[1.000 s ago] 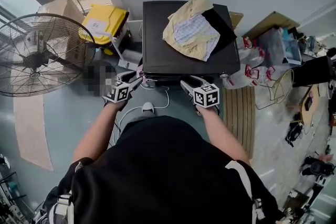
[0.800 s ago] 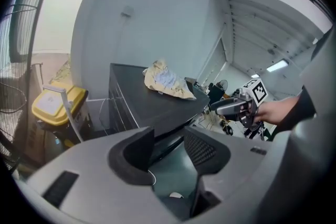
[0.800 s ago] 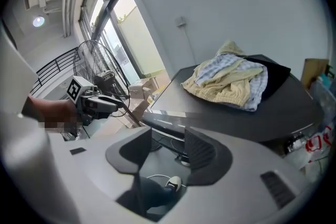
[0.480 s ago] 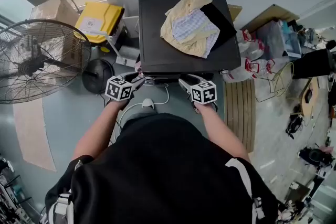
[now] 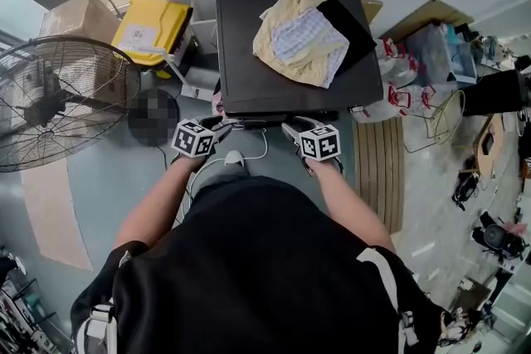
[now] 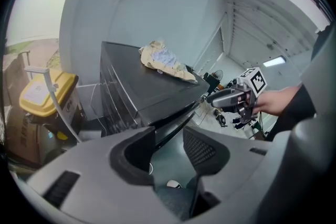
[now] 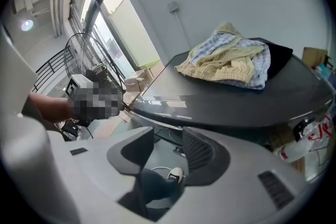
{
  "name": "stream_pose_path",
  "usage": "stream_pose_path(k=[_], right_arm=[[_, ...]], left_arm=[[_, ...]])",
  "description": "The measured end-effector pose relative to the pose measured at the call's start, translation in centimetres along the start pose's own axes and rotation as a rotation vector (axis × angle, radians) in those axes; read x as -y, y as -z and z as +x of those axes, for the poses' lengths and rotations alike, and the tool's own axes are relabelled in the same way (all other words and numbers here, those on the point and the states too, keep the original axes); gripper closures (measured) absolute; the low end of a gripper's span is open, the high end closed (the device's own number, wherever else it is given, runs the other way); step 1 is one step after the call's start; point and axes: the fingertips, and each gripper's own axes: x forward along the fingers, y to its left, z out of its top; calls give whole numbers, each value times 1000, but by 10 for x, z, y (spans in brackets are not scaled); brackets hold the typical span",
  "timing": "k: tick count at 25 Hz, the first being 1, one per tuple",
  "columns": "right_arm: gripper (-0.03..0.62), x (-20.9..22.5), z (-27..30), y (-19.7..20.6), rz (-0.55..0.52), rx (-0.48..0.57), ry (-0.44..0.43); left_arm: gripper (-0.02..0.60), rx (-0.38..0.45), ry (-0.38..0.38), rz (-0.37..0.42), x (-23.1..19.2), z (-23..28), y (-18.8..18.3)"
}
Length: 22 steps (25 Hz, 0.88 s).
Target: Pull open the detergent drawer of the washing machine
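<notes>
Two grippers: we hold the left gripper (image 5: 219, 127) and the right gripper (image 5: 290, 129) side by side but apart, both close to the front top edge of the washing machine (image 5: 249, 70).
Done so far: none of the pull, as we judge it; nothing juts out from the front under the top.
Drawer place: we cannot pick out the detergent drawer. We take it to sit in the front panel (image 6: 173, 115) just under the top, a face that the head view hides.
Remaining: find the drawer's front, close one gripper on it, and draw it towards us.
Left jaws: apart and just now closing a little, with nothing between them. Past them we see the machine's front corner and the floor.
Right jaws: apart as well and just now closing, also empty. The machine's front edge lies beyond their tips.
Pose: both our forearms reach forward from the body, and the grippers tilt down towards the front panel, marker cubes uppermost.
On top: a heap of clothes (image 5: 303, 29), well back from the front edge.
</notes>
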Motion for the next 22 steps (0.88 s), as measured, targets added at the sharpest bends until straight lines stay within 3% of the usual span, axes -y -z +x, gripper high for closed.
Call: stream_pose_path(k=[22], right_arm=[[434, 15, 34, 15, 26, -64, 13]], left_arm=[[442, -66, 17, 18, -17, 27, 17]])
